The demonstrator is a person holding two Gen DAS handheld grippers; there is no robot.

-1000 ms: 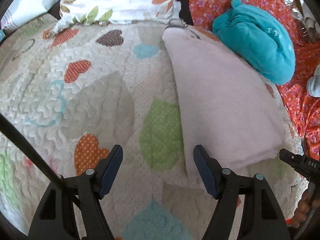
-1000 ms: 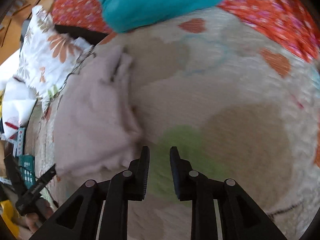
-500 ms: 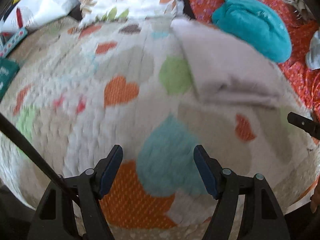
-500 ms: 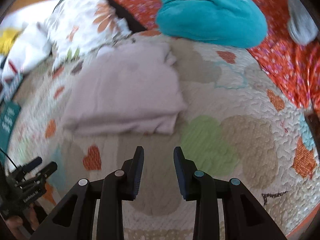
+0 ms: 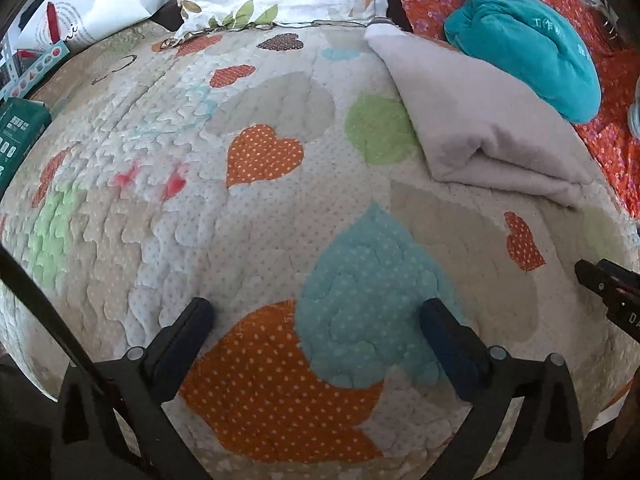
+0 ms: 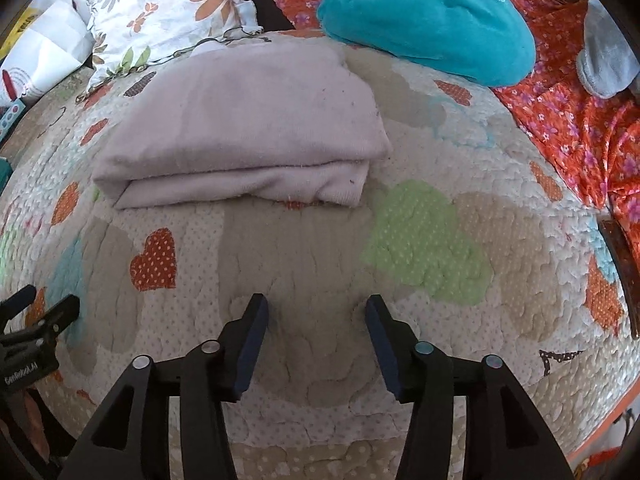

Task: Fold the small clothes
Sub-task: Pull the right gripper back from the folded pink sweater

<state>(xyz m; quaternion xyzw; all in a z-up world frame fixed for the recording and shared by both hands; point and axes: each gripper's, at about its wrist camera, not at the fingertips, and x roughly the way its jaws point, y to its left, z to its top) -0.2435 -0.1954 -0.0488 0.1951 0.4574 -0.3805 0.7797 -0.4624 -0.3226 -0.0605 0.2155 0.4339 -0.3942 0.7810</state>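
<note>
A pale pink-grey garment point(image 6: 248, 136) lies folded in a flat stack on the heart-patterned quilt point(image 6: 420, 236); it also shows at the upper right of the left wrist view point(image 5: 472, 124). My left gripper point(image 5: 316, 320) is open and empty, low over the quilt near its front edge, well short and left of the garment. My right gripper point(image 6: 316, 308) is open and empty, hovering over the quilt just in front of the garment's folded edge. The right gripper's tip point(image 5: 608, 288) shows at the right edge of the left wrist view.
A teal plush bundle point(image 6: 424, 16) lies behind the garment on an orange floral sheet point(image 6: 568, 120). A floral pillow point(image 6: 160, 12) sits at the back left. A grey item point(image 6: 604, 60) lies far right. A green box point(image 5: 16, 136) and white bag point(image 5: 84, 12) sit at the left.
Both grippers have pulled back from the folded garment toward the quilt's front edge. The right gripper's jaws have opened from nearly shut to wide. The garment lies still.
</note>
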